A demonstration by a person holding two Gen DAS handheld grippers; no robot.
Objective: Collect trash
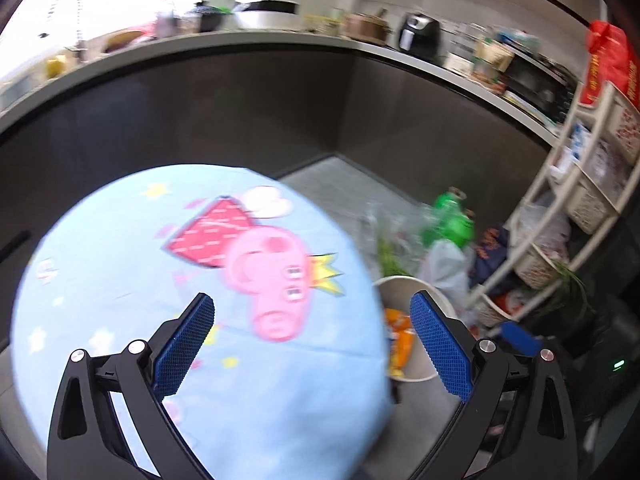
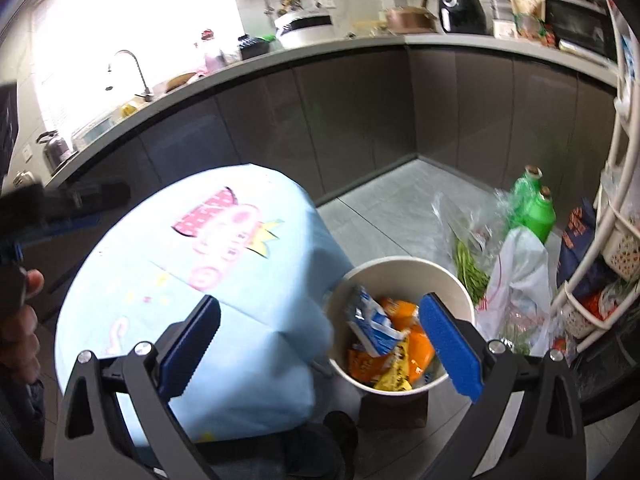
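Note:
A round white trash bin stands on the floor right of a table covered in a light blue cartoon cloth. In it lie a blue-and-white wrapper, orange packets and a yellow wrapper. My right gripper is open and empty above the bin's left rim. My left gripper is open and empty over the cloth; the bin and an orange packet show between its fingers on the right. The left gripper also shows blurred at the left edge of the right wrist view.
Green bottles, plastic bags with greens and a white bag lie on the floor behind the bin. A white shelf rack stands at the right. Dark cabinets under a cluttered counter run along the back.

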